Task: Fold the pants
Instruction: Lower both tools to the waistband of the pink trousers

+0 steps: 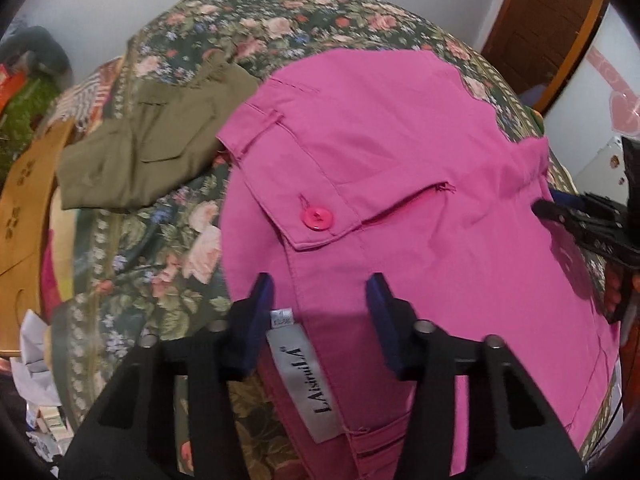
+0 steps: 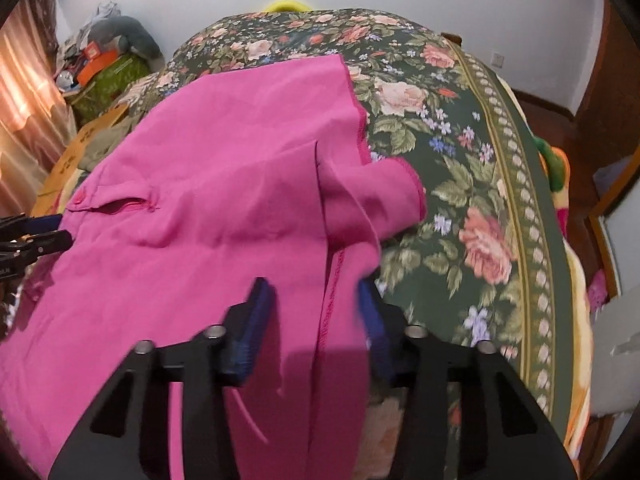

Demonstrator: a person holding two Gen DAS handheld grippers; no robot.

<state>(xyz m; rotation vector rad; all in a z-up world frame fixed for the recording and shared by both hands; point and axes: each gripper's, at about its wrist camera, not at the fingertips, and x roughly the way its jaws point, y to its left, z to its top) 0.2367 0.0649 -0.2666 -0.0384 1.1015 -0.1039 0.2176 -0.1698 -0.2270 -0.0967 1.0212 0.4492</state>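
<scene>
Your left gripper [image 1: 320, 292] stands wide open over the waistband end of the pink pants [image 1: 400, 152], its blue pads either side of the white label [image 1: 308, 380] and gripping nothing, while your right gripper [image 2: 310, 296] is just as wide over the seamed edge of the same cloth. The pants lie spread on the floral bedspread [image 2: 460, 160], part folded, with the olive pants [image 1: 156, 140] beside them. I judge the fabric light, soft and limp, so pinch doubled edges at waistband and seam, or it will sag.
</scene>
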